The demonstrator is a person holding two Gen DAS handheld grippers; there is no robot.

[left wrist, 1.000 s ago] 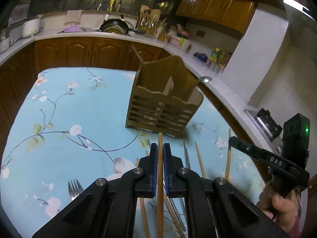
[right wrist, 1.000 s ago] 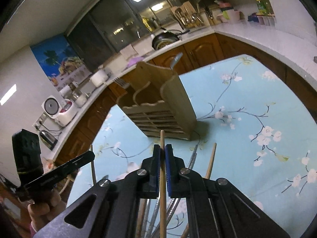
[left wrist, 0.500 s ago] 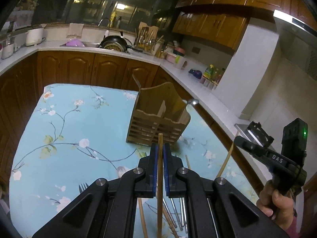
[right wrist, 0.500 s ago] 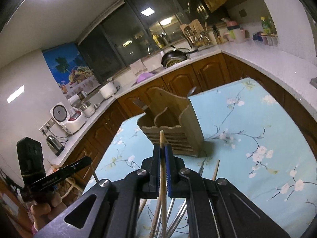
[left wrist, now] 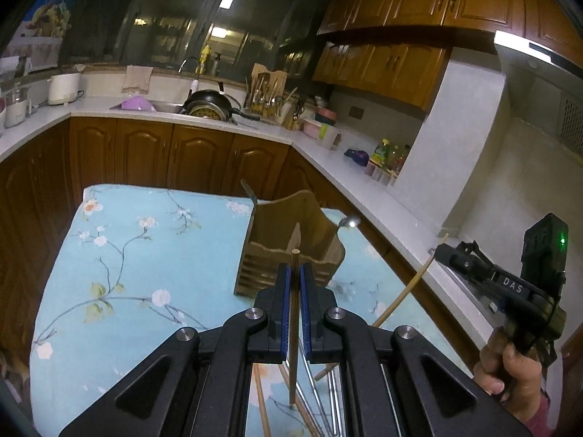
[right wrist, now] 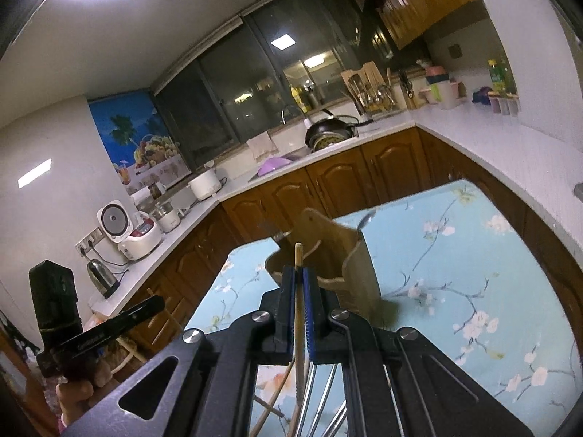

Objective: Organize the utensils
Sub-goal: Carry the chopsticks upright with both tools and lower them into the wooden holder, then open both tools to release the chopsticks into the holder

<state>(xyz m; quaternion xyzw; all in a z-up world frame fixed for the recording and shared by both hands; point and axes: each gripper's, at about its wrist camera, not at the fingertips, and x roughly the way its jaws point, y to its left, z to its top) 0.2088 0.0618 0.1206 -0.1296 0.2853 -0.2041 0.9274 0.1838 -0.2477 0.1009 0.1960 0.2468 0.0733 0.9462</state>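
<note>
- Compared with 1 second ago, both grippers are raised higher above the flowered tablecloth [left wrist: 120, 255], and the wooden utensil holder [left wrist: 288, 255] is seen smaller and lower in both views.
- The left gripper [left wrist: 295, 280] is closed narrowly on 1 wooden chopstick [left wrist: 294, 327], which stands upright between the blue pads; its top end is seen just over the fingertips, in line with the holder.
- The right gripper [right wrist: 298, 284] is closed in the same way on another wooden chopstick [right wrist: 299, 313]. In the left wrist view this second chopstick [left wrist: 408, 287] is seen tilted, with its lower end toward the pile on the table.
- 0.5 seconds ago the right chopstick was already slanted; now its tilt is stronger and it is lifted further, so it is judged that both chopsticks are clear of the pile.
- The holder is standing upright on the cloth, with 1 spoon [left wrist: 348, 223] leaning out at its right side and a dark handle [left wrist: 249, 193] out at its left side.
- Loose utensils [left wrist: 320, 400], metal ones and more chopsticks, are lying on the cloth under the grippers, so much of the task is not yet done.
- The picking step seems finished; the next step is judged to be the carrying of the 2 chopsticks over a compartment of the holder. Which compartment is meant cannot be told.
</note>
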